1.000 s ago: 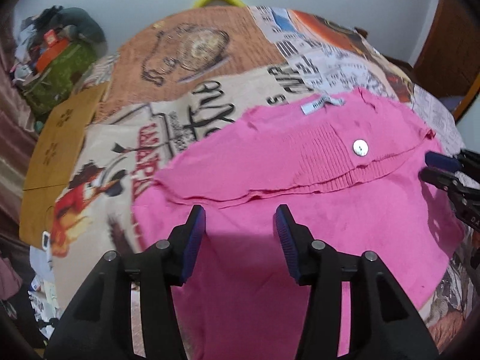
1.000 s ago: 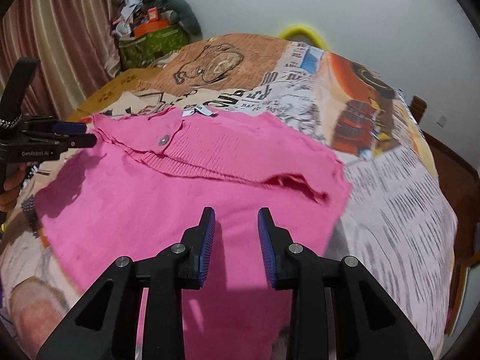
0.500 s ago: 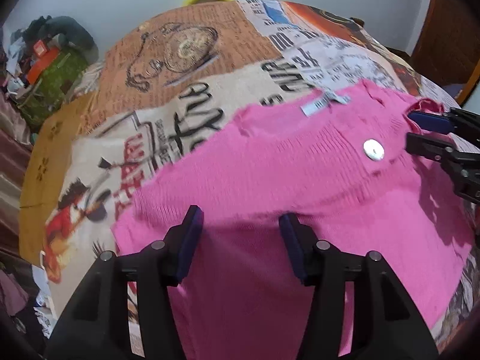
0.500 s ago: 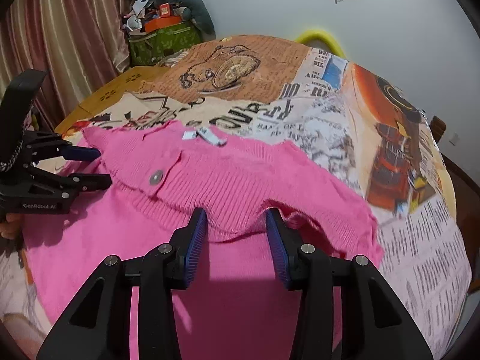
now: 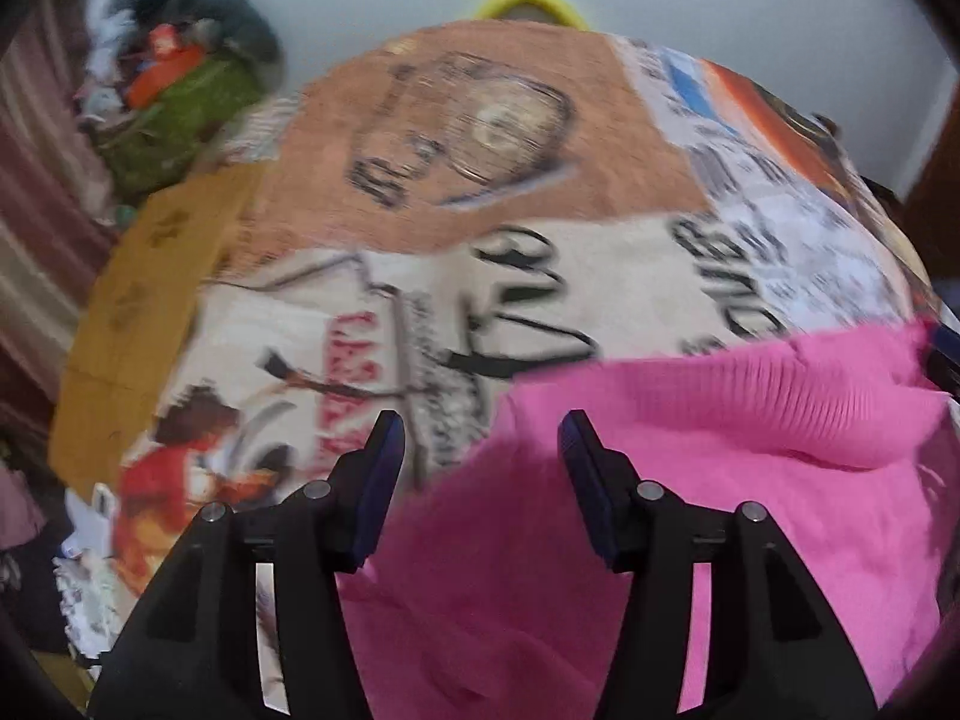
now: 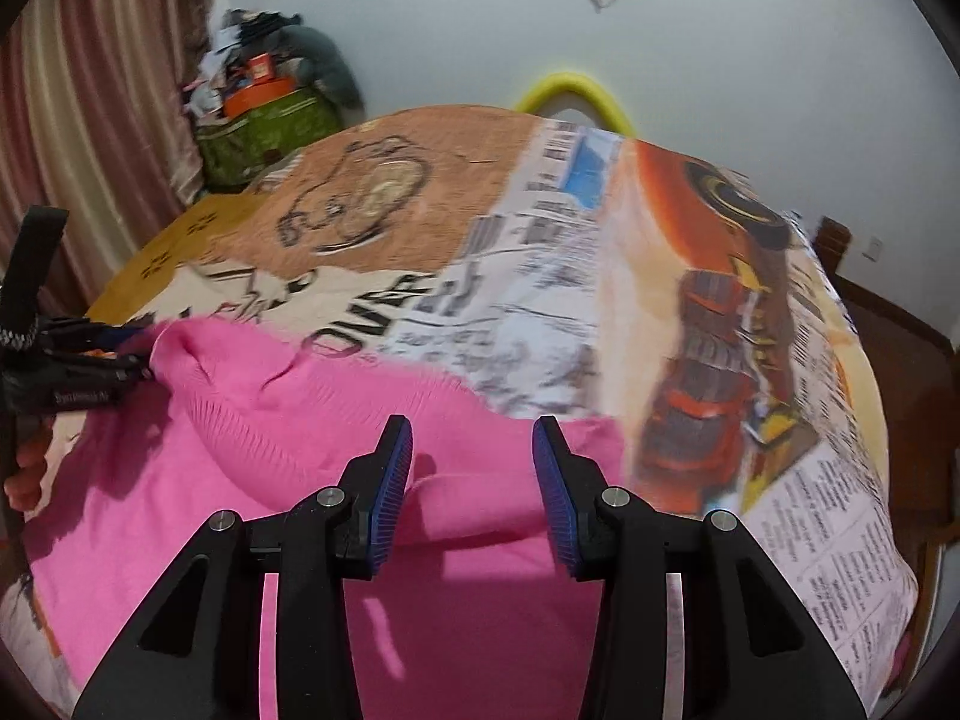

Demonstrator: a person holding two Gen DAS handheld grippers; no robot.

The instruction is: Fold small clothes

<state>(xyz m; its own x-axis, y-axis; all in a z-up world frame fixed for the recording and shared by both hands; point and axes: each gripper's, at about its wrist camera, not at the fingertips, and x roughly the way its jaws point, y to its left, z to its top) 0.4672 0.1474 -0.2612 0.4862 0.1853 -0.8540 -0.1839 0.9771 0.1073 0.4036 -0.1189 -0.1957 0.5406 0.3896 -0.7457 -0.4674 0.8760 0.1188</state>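
Observation:
A small pink knit sweater (image 5: 690,480) lies on a table covered with printed newspaper-style cloth (image 5: 480,192). Its top part is folded down, so the ribbed fold edge faces away. My left gripper (image 5: 480,462) is open and empty above the sweater's left edge. My right gripper (image 6: 472,462) is open and empty above the sweater (image 6: 300,468) near its right edge. The left gripper also shows in the right wrist view (image 6: 129,351), at the sweater's far left corner. Whether it touches the cloth there is unclear.
A green bag piled with clutter (image 6: 264,114) stands at the back left by a striped curtain (image 6: 90,90). A yellow curved chair back (image 6: 573,93) rises behind the table. A wooden chair (image 6: 888,324) is at the right. The wall is white.
Both grippers have shifted outward and forward toward the sweater's far edge. The button and label, visible earlier, are now out of sight. The right gripper has opened wider. The left view is motion-blurred.

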